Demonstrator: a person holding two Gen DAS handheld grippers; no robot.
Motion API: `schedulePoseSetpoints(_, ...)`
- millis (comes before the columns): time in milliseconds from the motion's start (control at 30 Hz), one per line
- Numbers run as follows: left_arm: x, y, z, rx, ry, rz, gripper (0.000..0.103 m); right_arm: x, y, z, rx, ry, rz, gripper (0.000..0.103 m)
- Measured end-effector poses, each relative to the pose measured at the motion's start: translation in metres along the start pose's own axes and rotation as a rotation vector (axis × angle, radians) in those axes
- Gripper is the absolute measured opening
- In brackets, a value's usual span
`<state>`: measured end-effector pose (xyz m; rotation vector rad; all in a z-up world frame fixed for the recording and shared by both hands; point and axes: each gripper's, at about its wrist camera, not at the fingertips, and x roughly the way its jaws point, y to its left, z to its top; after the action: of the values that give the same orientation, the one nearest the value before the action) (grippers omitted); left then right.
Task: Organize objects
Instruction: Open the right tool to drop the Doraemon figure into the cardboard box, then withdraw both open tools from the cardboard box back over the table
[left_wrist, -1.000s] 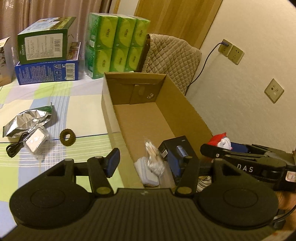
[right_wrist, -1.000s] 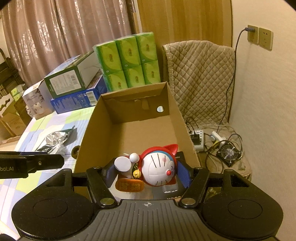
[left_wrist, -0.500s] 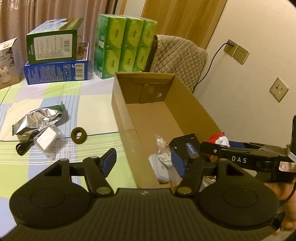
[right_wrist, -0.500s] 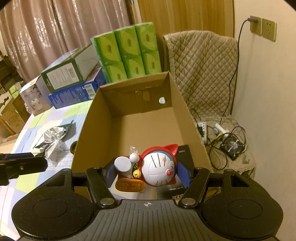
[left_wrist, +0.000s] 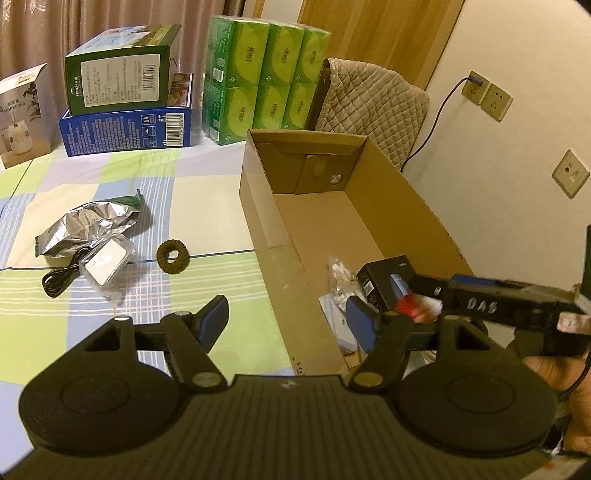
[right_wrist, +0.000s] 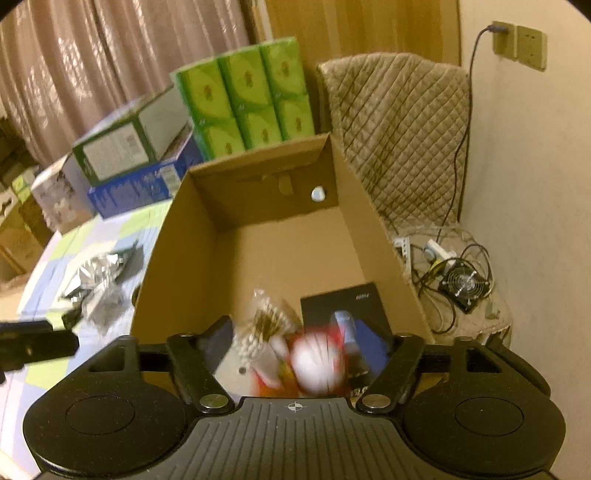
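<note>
- The left claw (left_wrist: 286, 319) is hovering with its blue-padded fingers (left_wrist: 214, 317) standing wide apart and holding nothing, above the near left wall of the cardboard box (left_wrist: 273, 236).
- The right claw (right_wrist: 306, 354) is sitting over the near end of the box with its fingers spread apart; the toy figure (right_wrist: 317, 365) is showing between them as a red and white blur, and contact with either finger cannot be determined.
- The toy's facing and long axis cannot be read because of the blur.
- In the left wrist view the toy (left_wrist: 413, 304) is appearing at the tip of the right claw, inside the box's near end.
- The box is lying open-topped on the checked desk (left_wrist: 92, 314), its long axis running away from the cameras toward the green packs (left_wrist: 258, 77).
- A black carton (right_wrist: 345, 306) is lying flat in the box's near right part, with a clear bag of small white pieces (right_wrist: 264, 328) just beside it on the left.
- A foil pouch (left_wrist: 88, 225), a black cable (left_wrist: 59, 278) and a dark ring (left_wrist: 173, 256) are lying on the desk left of the box.
</note>
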<state>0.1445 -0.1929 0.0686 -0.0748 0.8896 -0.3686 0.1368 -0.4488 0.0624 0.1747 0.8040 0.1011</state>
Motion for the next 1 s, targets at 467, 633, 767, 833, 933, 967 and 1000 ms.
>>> schedulePoseSetpoints(467, -0.023, 0.004, -0.01, -0.006, -0.014, 0.017, 0.073, -0.038, 0.019, -0.006, -0.008, -0.03, 0.014, 0.079)
schedulePoseSetpoints(633, -0.038, 0.008, -0.015, -0.011, -0.029, 0.013, 0.078, -0.05, 0.032, -0.016, -0.028, -0.026, 0.005, 0.079)
schedulePoseSetpoints(767, -0.048, 0.012, -0.018, -0.015, -0.036, 0.018, 0.08, -0.059, 0.042, -0.022, -0.047, -0.03, -0.002, 0.079)
schedulePoseSetpoints(833, -0.054, 0.015, -0.021, -0.021, -0.043, 0.017, 0.08, -0.062, 0.048, -0.024, -0.057, -0.029, -0.003, 0.079)
schedulePoseSetpoints(933, -0.062, 0.02, -0.024, -0.027, -0.054, 0.018, 0.083, -0.066, 0.057, -0.026, -0.074, -0.027, -0.002, 0.079)
schedulePoseSetpoints(967, -0.064, 0.022, -0.025, -0.029, -0.057, 0.018, 0.083, -0.067, 0.06, -0.027, -0.08, -0.029, -0.001, 0.079)
schedulePoseSetpoints(1000, -0.067, 0.023, -0.026, -0.03, -0.061, 0.019, 0.083, -0.068, 0.062, -0.028, -0.084, -0.03, 0.0, 0.08)
